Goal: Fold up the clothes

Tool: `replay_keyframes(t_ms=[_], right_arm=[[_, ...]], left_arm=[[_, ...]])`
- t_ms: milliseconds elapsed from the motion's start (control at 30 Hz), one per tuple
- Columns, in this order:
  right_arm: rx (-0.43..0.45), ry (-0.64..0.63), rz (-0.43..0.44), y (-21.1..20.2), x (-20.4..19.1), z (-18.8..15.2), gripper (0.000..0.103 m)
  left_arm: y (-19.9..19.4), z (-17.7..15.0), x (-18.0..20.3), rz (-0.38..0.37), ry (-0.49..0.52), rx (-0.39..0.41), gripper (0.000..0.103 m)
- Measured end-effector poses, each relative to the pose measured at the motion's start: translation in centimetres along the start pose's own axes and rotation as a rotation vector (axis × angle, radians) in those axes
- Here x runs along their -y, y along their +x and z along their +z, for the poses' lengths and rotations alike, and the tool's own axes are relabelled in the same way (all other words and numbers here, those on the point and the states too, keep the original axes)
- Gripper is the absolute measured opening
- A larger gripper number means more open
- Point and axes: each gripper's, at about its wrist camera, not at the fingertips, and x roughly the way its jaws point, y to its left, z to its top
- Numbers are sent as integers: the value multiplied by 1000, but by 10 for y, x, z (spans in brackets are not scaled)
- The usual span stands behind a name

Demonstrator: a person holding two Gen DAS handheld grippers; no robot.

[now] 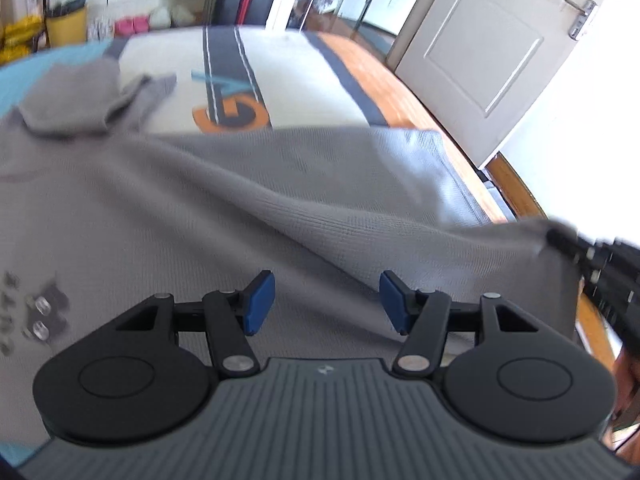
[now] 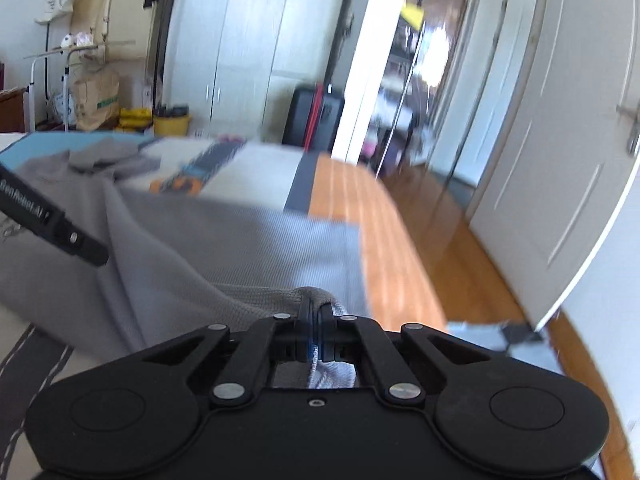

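Grey knit fabric fills the view: a large grey waffle-knit garment (image 1: 224, 216) lies spread across the bed (image 1: 304, 80), over a cream bedcover with dark stripes and an orange-and-blue print. The left gripper (image 1: 327, 300) hovers over the near part of the cloth with its blue-padded fingers (image 1: 262, 300) spread wide and nothing between them. Over on the right, the right gripper (image 2: 316, 316) is clamped tight on a bunched edge of the garment, the fabric humping up over its fingertips and a pale fold squeezed between the closed fingers. From that pinch a long ridge of cloth runs up and left across the garment, pulled taut off the bed. At the far left a sleeve (image 1: 80, 104) lies crumpled on the bedcover. Beyond the bed's right edge there's orange wooden floor (image 2: 460, 248) and a white panelled door (image 1: 488, 56) standing open. Both views are smeared with blur.
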Motion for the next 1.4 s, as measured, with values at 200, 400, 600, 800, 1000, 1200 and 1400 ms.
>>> replay_keyframes(t_ms=[200,400,600,800,1000,1200,1400], right_arm=[[81,-83,-17,27,17,45,1],[159,-106,-66,79,39,104,0],[-83,-8,-85,157,53,99,7],[-135,155,-62,122,56,65,23],[-138,326,191,25,45,13,42],[-308,560,418,-10,32,-69,50],[-271,884,469,8,45,-111,51]], left_arm=[[-7,4,-26,84,14,26,60],[-7,-3,-52,94,-79,16,60],[-3,-25,-73,95,-149,-33,60],[-36,-55,-100,179,-242,-28,63],[-75,-84,-128,274,-340,-14,64],[-119,-115,-168,304,-531,116,64],[-124,-132,-197,313,-627,135,64]])
